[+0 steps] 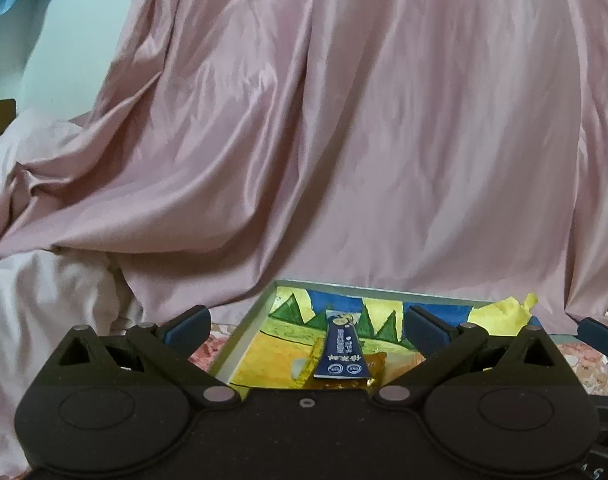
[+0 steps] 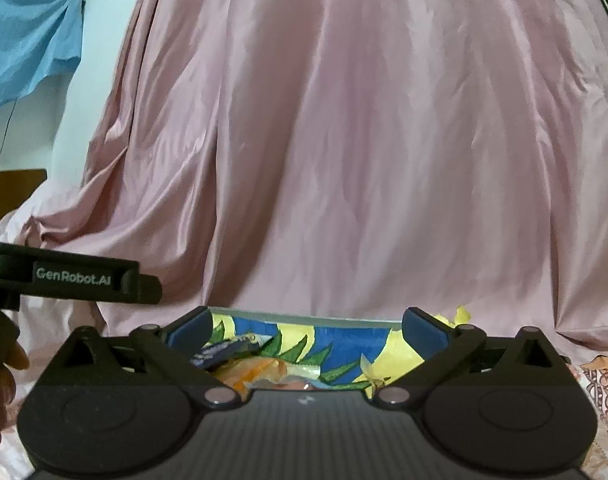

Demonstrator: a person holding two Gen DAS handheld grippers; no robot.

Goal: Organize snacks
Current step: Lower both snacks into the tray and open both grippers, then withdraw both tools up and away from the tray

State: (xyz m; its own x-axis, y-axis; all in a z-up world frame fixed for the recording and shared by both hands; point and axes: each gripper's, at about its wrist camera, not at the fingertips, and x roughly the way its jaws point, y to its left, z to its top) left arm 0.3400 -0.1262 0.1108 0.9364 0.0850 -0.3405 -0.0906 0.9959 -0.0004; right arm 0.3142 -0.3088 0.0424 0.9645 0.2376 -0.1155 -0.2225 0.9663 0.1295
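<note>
Both tongs hang spread wide over the tray, gripping nothing. My left tongs (image 1: pixel 306 326) have their blue pads (image 1: pixel 187 326) far apart, and between them, lower down, lies a dark blue packet (image 1: pixel 340 350) with gold print. It rests flat on the tray (image 1: pixel 239 346), a shallow one with a pale rim and a painted floor of yellow, blue and green peaks. Part of a golden wrapper (image 1: pixel 378 362) shows from under the packet's right edge. A crumpled bit of yellow paper (image 1: pixel 522 304) sits at the tray's far right corner.

My right tongs (image 2: pixel 306 330) are released too, pads (image 2: pixel 422 330) well apart, empty. Through the gap I see the same tray (image 2: pixel 304 316) from the other side: the blue packet (image 2: pixel 223 350) lies near my left pad, and orange wrappers (image 2: pixel 259 372) lie just beside it, close under the tongs' body. How many snacks are in that heap I cannot tell; the body hides most of it.

At the left of the right view the side of the other gripper (image 2: pixel 75 274) juts in, lettered GenRobot.AI, and below it are my fingers (image 2: pixel 3 384) at the edge.

Behind the tray a pink cloth (image 1: pixel 344 140) hangs in folds and fills most of both views. A pale sheet (image 1: pixel 43 300) bunches at the left. A blue cloth (image 2: pixel 27 44) hangs on the wall, upper left. Patterned fabric (image 2: pixel 602 400) shows under the tray at the right
</note>
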